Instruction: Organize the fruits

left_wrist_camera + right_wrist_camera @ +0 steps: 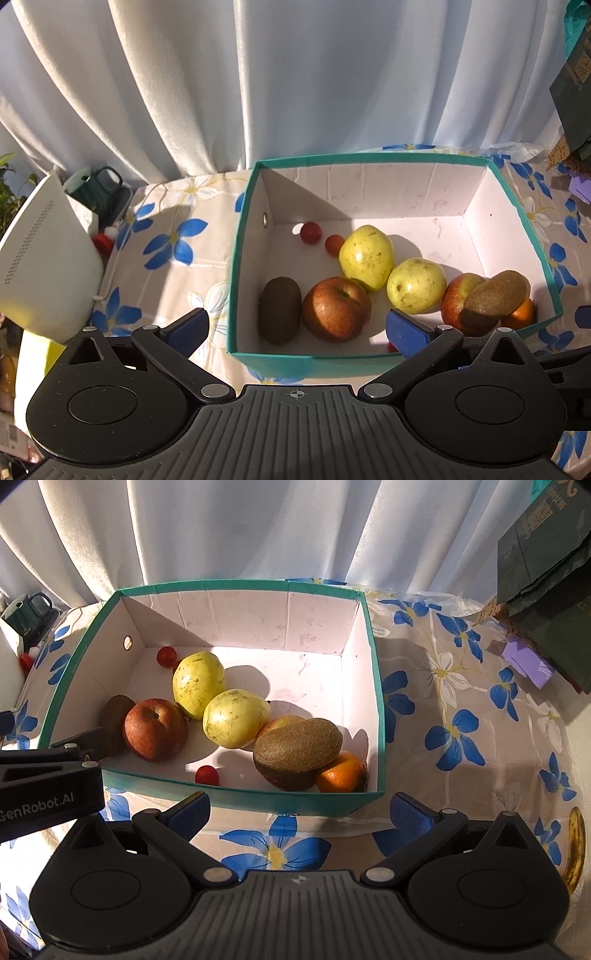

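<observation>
A teal box (pixel 243 229) (pixel 376 686) with a white inside holds the fruit. In it lie two yellow-green pears (pixel 366 256) (pixel 198 684), a red apple (pixel 335 308) (pixel 154 729), a dark kiwi (pixel 279 310) at the left, a second kiwi (pixel 496 297) (pixel 297 746) resting on another apple (pixel 456 295) and an orange (pixel 341 771), and small cherry tomatoes (pixel 309 232) (pixel 207 775). My left gripper (pixel 297 328) is open at the box's near wall. My right gripper (pixel 299 814) is open just in front of the box, empty.
The table wears a cloth with blue flowers (pixel 454 734). A white appliance (pixel 40 254) and a green mug (pixel 99 184) stand at the left. Dark green boxes (pixel 546 568) and a purple block (pixel 528 664) sit at the back right. A banana (pixel 576 849) lies at the right edge.
</observation>
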